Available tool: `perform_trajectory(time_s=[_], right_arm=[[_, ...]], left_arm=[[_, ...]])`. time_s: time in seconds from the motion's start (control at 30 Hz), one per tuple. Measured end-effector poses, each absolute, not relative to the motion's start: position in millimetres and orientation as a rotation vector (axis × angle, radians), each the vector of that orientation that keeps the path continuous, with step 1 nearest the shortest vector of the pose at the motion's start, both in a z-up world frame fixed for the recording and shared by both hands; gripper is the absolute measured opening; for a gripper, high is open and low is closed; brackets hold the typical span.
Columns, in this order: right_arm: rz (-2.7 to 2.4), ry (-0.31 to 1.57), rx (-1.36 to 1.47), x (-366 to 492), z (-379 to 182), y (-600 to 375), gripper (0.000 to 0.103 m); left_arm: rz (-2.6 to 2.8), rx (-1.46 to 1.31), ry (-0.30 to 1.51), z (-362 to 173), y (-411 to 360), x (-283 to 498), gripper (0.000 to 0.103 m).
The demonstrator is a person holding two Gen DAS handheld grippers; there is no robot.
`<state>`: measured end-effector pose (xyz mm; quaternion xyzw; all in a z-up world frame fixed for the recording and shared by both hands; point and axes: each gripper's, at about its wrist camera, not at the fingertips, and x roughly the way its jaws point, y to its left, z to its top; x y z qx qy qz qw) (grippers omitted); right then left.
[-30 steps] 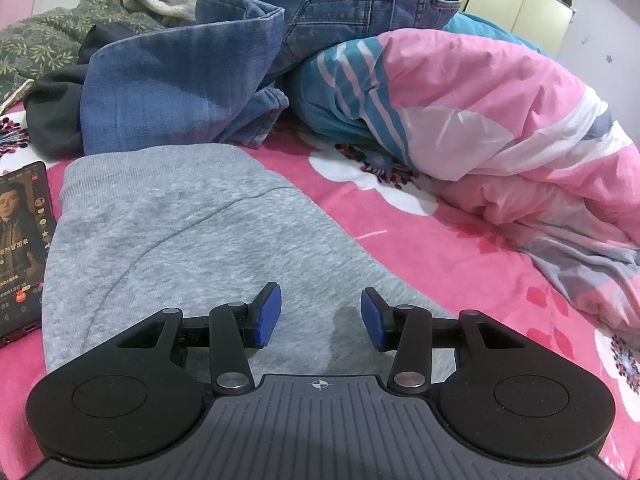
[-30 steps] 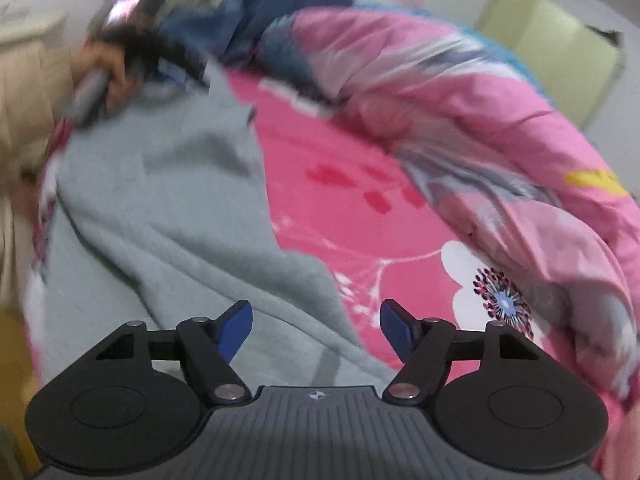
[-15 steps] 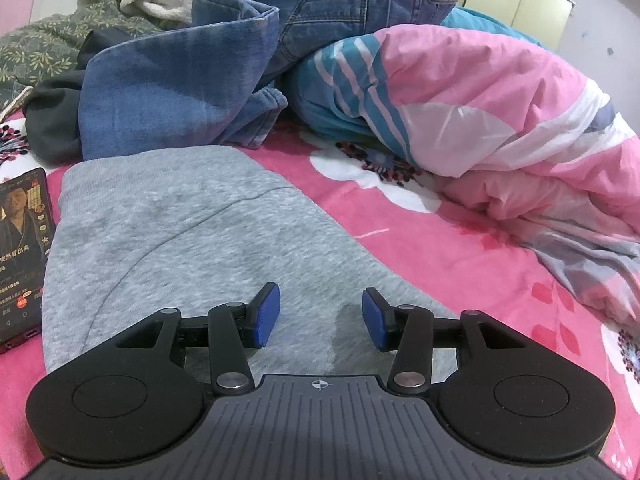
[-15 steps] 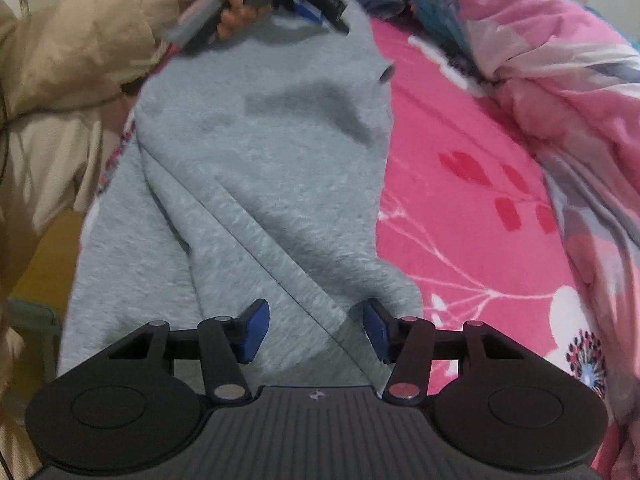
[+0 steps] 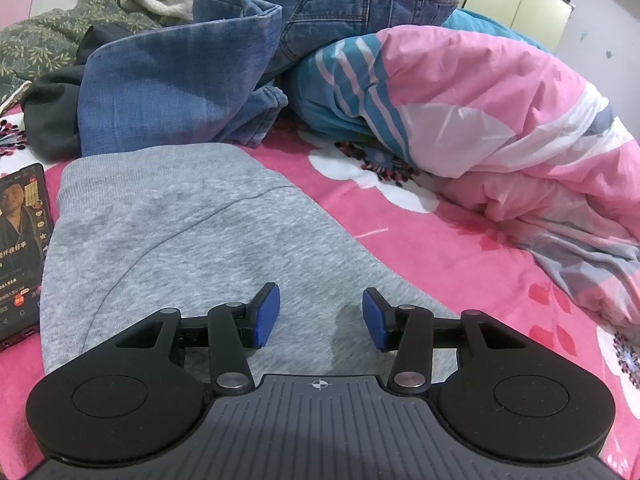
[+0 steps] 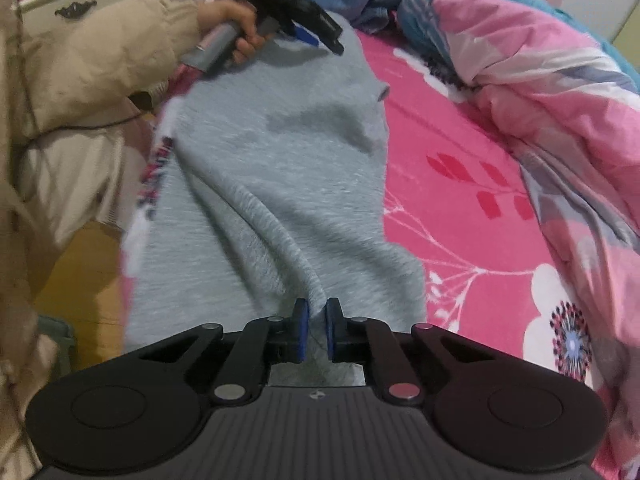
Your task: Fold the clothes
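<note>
A grey sweatshirt (image 5: 180,232) lies spread on the pink floral bedsheet (image 5: 460,280). My left gripper (image 5: 320,316) hovers just over its near part, open, with nothing between the blue pads. In the right wrist view the same grey sweatshirt (image 6: 280,184) runs from the near edge up to a person's hand (image 6: 236,24), which holds the left gripper (image 6: 308,34) at its far end. My right gripper (image 6: 316,332) is closing, and its pads pinch a raised ridge of the grey fabric at the near end. A crease runs up from that pinch.
Blue jeans (image 5: 180,80) are piled behind the sweatshirt, with dark and green clothes (image 5: 48,120) to their left. A bunched pink quilt (image 5: 500,120) fills the right side. A phone (image 5: 22,248) lies at the sweatshirt's left edge. A beige sleeve (image 6: 80,72) is at the bed's left side.
The right gripper's jaws went from wide apart to pinched on a fold of the grey sweatshirt, and its view swung over the garment. The left gripper stayed still.
</note>
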<state>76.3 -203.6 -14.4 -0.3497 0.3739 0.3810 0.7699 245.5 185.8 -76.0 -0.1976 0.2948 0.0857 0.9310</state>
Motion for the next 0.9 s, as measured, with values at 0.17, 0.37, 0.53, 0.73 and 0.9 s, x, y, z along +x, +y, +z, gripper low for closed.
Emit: perform_trajectory(time_s=[0.17, 0.37, 0.53, 0.73, 0.9], right_arm=[[0.833, 0.838, -0.742, 26, -13, -202, 0.008], [0.813, 0.894, -0.668, 0, -44, -200, 0.004], [0.771, 0.953, -0.636, -6, -64, -192, 0.005], [0.836, 0.746, -0.625, -27, -29, -162, 0.019], [0.667, 0.642, -0.606, -27, -37, -161, 0.020]], left_arm=[[0.173, -0.407, 0.604, -76, 186, 245, 0.046], [0.164, -0.416, 0.604, -76, 188, 244, 0.046], [0.153, -0.421, 0.605, -76, 190, 243, 0.046], [0.161, -0.426, 0.571, -68, 193, 237, 0.046], [0.098, -0.370, 0.446, -46, 184, 196, 0.046]])
